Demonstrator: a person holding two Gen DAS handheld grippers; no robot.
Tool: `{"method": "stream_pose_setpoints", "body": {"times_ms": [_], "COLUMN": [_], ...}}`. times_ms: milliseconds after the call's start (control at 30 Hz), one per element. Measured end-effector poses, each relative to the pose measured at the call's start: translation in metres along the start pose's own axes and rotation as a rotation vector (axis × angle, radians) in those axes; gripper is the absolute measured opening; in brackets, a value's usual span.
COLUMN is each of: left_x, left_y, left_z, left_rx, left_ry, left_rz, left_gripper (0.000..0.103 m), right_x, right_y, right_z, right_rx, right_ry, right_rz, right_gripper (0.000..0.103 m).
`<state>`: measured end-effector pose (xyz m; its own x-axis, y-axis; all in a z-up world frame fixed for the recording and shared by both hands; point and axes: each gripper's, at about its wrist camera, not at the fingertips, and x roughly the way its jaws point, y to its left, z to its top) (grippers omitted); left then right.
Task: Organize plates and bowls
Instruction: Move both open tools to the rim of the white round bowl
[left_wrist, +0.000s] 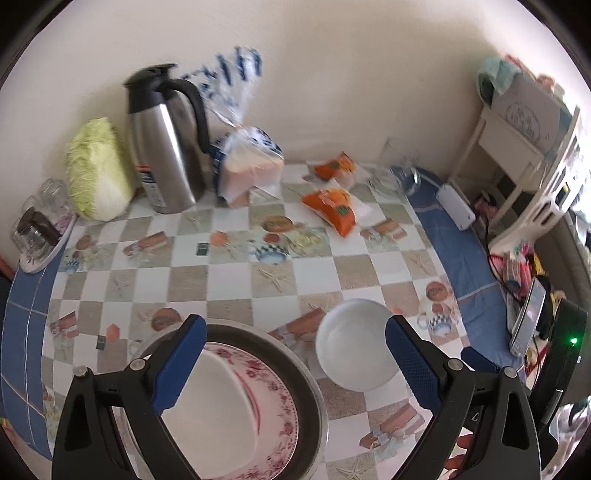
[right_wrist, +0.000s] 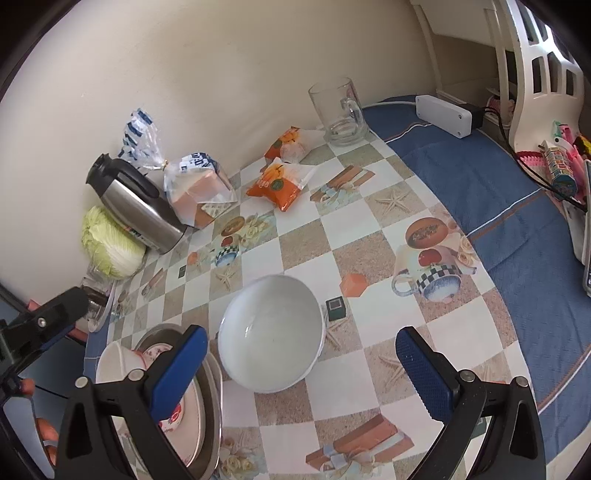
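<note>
A white bowl (left_wrist: 354, 345) (right_wrist: 271, 332) stands alone on the checked tablecloth. To its left a metal pan (left_wrist: 310, 391) (right_wrist: 212, 406) holds a pink-flowered plate (left_wrist: 275, 398) with a white dish (left_wrist: 218, 410) tilted on top. My left gripper (left_wrist: 295, 354) hovers open above the pan and bowl, nothing between its blue pads. My right gripper (right_wrist: 301, 363) is open too, low over the white bowl, its left pad above the pan's rim. The left gripper's black finger (right_wrist: 48, 314) shows at the left edge of the right wrist view.
Along the wall stand a steel thermos jug (left_wrist: 166, 144), a cabbage (left_wrist: 98, 170), bagged bread (left_wrist: 251, 166), two orange snack packs (left_wrist: 332, 206) and a glass mug (right_wrist: 338, 110). A tray of glasses (left_wrist: 40, 225) sits far left. A white power strip (right_wrist: 445, 114) lies on the blue cloth.
</note>
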<state>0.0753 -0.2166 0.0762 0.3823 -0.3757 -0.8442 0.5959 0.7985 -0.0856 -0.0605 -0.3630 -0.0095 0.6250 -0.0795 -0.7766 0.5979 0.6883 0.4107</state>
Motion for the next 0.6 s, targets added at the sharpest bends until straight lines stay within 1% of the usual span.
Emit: {"method": "stream_pose_setpoints", "body": {"times_ms": [100, 200, 300, 367, 433, 600], "left_x": [0.014, 0.023, 0.035, 0.047, 0.057, 0.076], "left_y": [-0.005, -0.009, -0.018, -0.025, -0.029, -0.034], "left_z": [0.003, 0.007, 0.011, 0.013, 0.013, 0.013], "left_rx": [-0.004, -0.013, 0.007, 0.017, 0.021, -0.007], "left_ry": [0.038, 0.047, 0.068, 0.106, 0.137, 0.145], "left_rz": [-0.017, -0.020, -0.003, 0.022, 0.019, 0.026], "left_gripper": [0.098, 0.098, 0.098, 0.098, 0.098, 0.097], "right_x": [0.011, 0.022, 0.034, 0.041, 0.048, 0.057], "right_y": [-0.004, -0.007, -0.011, -0.012, -0.012, -0.016], "right_z": [-0.001, -0.003, -0.004, -0.005, -0.006, -0.006], "right_rx": [0.009, 0.012, 0.029, 0.035, 0.031, 0.038], "right_ry": [0.032, 0.066, 0.111, 0.133, 0.152, 0.176], "right_rz": [-0.013, -0.033, -0.038, -0.035, -0.049, -0.110], "right_gripper": [0.103, 0.103, 0.103, 0.103, 0.103, 0.103]}}
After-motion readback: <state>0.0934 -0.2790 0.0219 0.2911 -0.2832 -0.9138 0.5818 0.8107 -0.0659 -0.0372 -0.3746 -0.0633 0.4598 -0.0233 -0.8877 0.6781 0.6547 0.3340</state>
